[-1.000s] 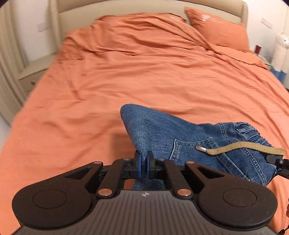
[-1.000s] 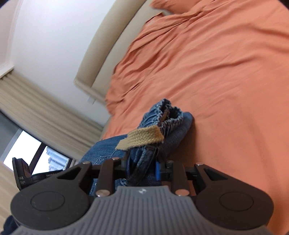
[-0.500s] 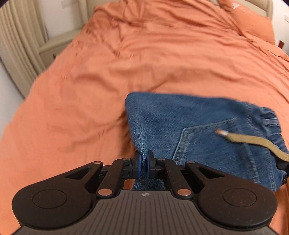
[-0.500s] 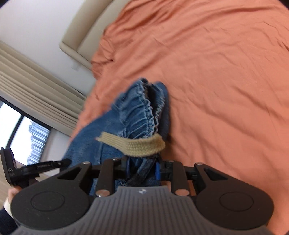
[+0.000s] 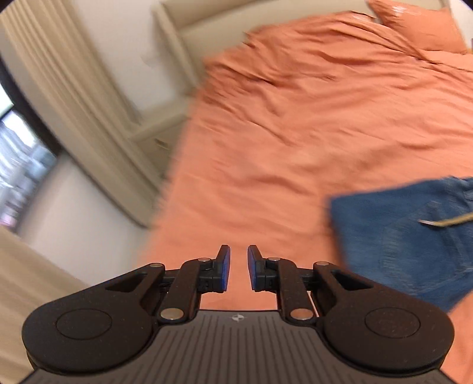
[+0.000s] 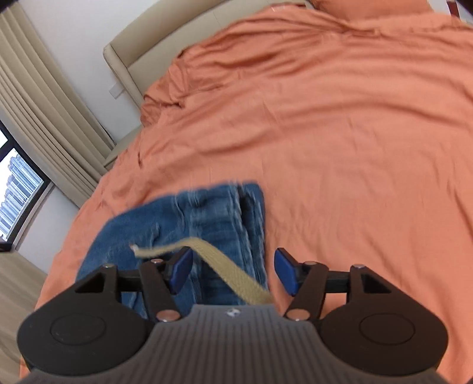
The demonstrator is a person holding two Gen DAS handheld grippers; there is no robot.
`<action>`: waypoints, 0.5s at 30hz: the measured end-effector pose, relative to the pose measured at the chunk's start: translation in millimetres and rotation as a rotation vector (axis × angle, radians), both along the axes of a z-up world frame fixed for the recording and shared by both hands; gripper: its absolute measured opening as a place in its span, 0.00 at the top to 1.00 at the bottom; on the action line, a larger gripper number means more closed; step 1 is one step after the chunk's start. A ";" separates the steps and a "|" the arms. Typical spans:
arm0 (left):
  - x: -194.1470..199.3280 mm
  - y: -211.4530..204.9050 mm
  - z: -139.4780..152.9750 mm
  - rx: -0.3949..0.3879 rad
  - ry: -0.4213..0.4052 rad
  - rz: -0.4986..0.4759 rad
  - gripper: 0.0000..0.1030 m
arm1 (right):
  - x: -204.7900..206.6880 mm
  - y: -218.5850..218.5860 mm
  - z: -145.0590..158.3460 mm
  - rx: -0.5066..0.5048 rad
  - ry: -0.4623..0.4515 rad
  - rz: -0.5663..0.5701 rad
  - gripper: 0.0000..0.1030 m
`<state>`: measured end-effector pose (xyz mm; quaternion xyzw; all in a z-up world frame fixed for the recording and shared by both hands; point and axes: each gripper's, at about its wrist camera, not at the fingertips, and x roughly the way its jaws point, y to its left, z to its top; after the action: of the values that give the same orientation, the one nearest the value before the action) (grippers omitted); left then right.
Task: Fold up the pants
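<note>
Folded blue denim pants (image 5: 411, 236) lie flat on the orange bed cover (image 5: 310, 124), at the right of the left wrist view. A tan drawstring (image 5: 449, 220) lies across them. My left gripper (image 5: 236, 265) is open and empty, to the left of the pants over bare cover. In the right wrist view the pants (image 6: 189, 227) lie just ahead. My right gripper (image 6: 232, 268) is wide open above their waistband end, holding nothing. The drawstring (image 6: 207, 257) runs between its fingers.
An orange pillow (image 5: 419, 26) lies at the beige headboard (image 5: 236, 23). A nightstand (image 5: 159, 136), beige curtains (image 5: 59, 97) and a window (image 5: 17, 165) stand left of the bed. The bed's left edge (image 5: 159, 224) is close to my left gripper.
Both grippers have opened and let go of the pants, which now lie on the bed. My left gripper has swung left, away from them. My right gripper has drawn back a little.
</note>
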<state>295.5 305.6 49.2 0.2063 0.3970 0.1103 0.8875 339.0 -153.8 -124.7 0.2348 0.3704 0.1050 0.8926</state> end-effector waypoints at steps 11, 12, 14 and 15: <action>3.4 45.8 -0.4 -0.186 -0.042 0.088 0.78 | 52.1 -10.6 -0.6 0.075 0.047 -0.033 0.51; 7.0 40.1 -19.8 -0.239 -0.021 0.062 0.77 | 58.1 -13.8 -6.5 0.093 0.067 -0.032 0.51; 14.1 26.2 -58.0 -0.327 -0.003 0.027 0.77 | 69.7 -17.1 -15.0 0.126 0.092 -0.032 0.51; 20.4 19.4 -76.2 -0.376 0.013 0.012 0.77 | 75.1 -17.2 -17.2 0.141 0.096 -0.030 0.52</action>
<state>315.8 325.0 -27.0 0.0351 0.4174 0.0381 0.9073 414.0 -171.0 -141.9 0.3071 0.4008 0.1062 0.8566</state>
